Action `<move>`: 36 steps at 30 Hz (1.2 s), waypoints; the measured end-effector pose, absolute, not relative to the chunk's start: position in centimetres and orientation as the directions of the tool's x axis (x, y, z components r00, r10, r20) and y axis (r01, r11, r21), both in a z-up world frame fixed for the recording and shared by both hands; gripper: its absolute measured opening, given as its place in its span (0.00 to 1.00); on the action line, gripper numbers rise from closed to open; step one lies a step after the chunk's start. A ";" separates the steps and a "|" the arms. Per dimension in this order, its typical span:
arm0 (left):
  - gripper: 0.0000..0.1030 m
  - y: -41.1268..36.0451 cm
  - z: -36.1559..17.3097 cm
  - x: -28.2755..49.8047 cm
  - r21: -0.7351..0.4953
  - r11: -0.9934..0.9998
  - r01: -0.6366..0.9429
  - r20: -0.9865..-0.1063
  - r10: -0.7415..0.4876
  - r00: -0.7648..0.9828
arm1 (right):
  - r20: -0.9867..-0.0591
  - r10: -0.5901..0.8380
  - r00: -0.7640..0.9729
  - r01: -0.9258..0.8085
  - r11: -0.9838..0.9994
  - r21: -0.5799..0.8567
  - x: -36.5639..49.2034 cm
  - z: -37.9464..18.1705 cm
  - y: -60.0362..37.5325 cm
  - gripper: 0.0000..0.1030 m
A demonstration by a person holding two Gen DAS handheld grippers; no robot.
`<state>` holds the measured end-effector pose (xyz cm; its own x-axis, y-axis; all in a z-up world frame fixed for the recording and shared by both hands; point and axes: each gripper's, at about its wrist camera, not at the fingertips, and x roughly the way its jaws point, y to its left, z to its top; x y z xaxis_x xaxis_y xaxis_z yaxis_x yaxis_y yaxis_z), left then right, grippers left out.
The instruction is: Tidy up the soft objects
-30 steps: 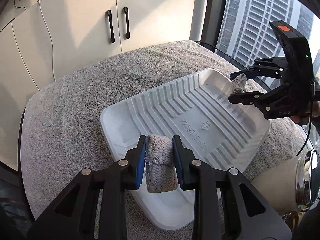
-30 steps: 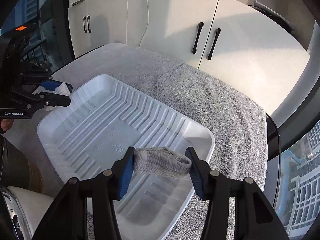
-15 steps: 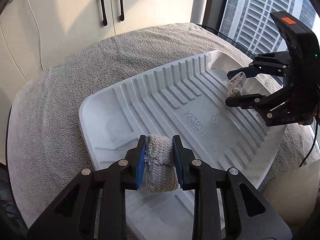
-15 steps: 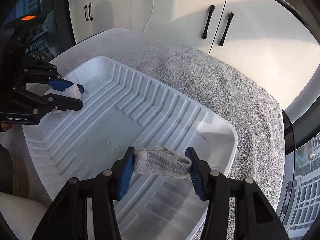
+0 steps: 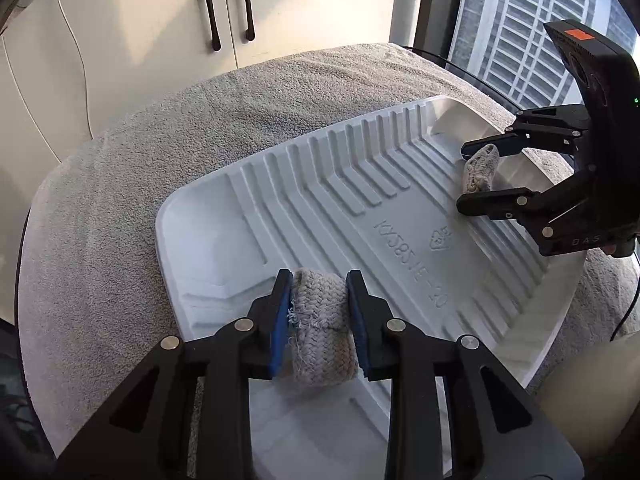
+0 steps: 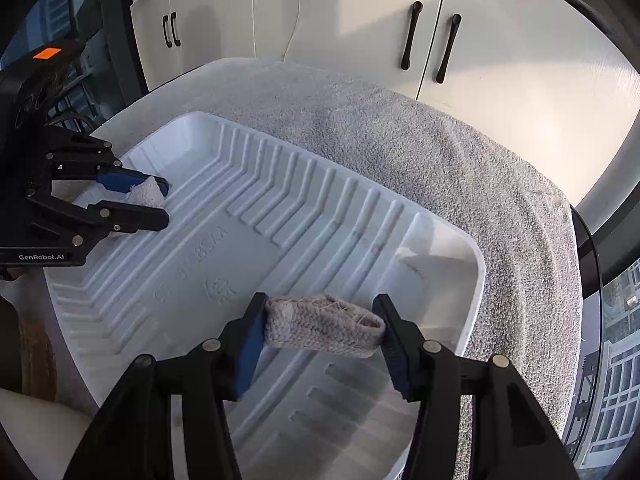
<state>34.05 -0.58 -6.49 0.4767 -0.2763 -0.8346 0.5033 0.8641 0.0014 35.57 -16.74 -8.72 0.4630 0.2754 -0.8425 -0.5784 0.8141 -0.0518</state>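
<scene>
A white ribbed plastic tray (image 5: 248,216) lies on a grey towel (image 5: 120,200); it also shows in the right wrist view (image 6: 200,128). My left gripper (image 5: 320,300) is shut on a grey braided fabric band (image 5: 322,332), held just above the tray's near end. My right gripper (image 6: 324,316) is shut on a second braided band (image 6: 320,328), stretched flat between its pads over the tray's opposite end. Each gripper shows in the other's view: the right gripper (image 5: 480,176) with its band (image 5: 478,170), the left gripper (image 6: 160,204) with its band (image 6: 146,196).
White cabinet doors with black handles (image 5: 228,16) stand behind the towel-covered table. A window (image 5: 520,20) with high-rise buildings is to the right. A pale rounded object (image 5: 592,392) sits by the tray's right corner. The table edge (image 6: 584,248) curves close to the tray.
Both grippers have moved forward and lower over the tray, each still holding its band. The tray now fills more of both views.
</scene>
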 end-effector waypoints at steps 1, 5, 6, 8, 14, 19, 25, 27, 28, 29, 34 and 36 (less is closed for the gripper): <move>0.26 -0.6 -6.5 34.1 0.002 0.865 0.502 -0.835 -0.274 0.477 | -0.842 0.279 0.462 -0.576 0.816 -0.046 35.6 -8.8 -16.8 0.55; 0.50 -0.3 -6.5 34.1 -0.005 0.870 0.493 -0.831 -0.278 0.483 | -0.843 0.272 0.465 -0.560 0.828 -0.041 35.5 -8.8 -17.1 0.66; 0.51 -0.3 -6.5 34.1 -0.001 0.869 0.495 -0.829 -0.277 0.486 | -0.840 0.274 0.468 -0.560 0.827 -0.042 35.4 -8.7 -17.1 0.66; 0.54 -0.6 -6.6 34.0 0.017 0.868 0.497 -0.832 -0.263 0.488 | -0.841 0.272 0.467 -0.562 0.826 -0.046 35.3 -8.7 -17.0 0.70; 0.76 -0.4 -5.9 33.9 0.002 0.871 0.491 -0.822 -0.279 0.497 | -0.821 0.289 0.493 -0.553 0.832 -0.039 34.9 -7.8 -17.4 0.95; 0.93 0.0 -5.0 34.1 -0.020 0.881 0.472 -0.814 -0.288 0.504 | -0.798 0.295 0.525 -0.549 0.834 -0.053 34.1 -6.5 -17.7 1.00; 0.95 0.2 -4.4 34.0 -0.027 0.892 0.451 -0.805 -0.287 0.520 | -0.791 0.289 0.538 -0.537 0.841 -0.058 33.8 -6.0 -18.0 1.00; 0.96 0.3 -4.1 34.0 -0.030 0.893 0.449 -0.802 -0.290 0.523 | -0.783 0.293 0.549 -0.535 0.843 -0.060 33.6 -5.6 -18.1 1.00; 0.96 0.5 -4.0 34.0 -0.030 0.895 0.445 -0.799 -0.288 0.527 | -0.780 0.294 0.552 -0.534 0.843 -0.061 33.5 -5.4 -18.2 1.00; 0.96 0.6 -3.8 33.9 -0.031 0.898 0.440 -0.797 -0.288 0.532 | -0.777 0.296 0.556 -0.534 0.844 -0.060 33.4 -5.2 -18.3 1.00; 0.96 1.6 -2.4 33.2 -0.052 0.904 0.425 -0.769 -0.308 0.561 | -0.749 0.319 0.581 -0.523 0.851 -0.044 33.0 -3.5 -18.9 1.00; 0.96 2.3 -1.4 32.6 -0.066 0.908 0.414 -0.753 -0.317 0.577 | -0.734 0.328 0.595 -0.516 0.856 -0.036 32.5 -2.6 -19.3 1.00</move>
<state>32.59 2.33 -1.37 0.5767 -0.3173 -0.7528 0.4136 0.9081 -0.0658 32.51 -19.28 -2.57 0.5949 0.3278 -0.7339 -0.5158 0.8560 -0.0357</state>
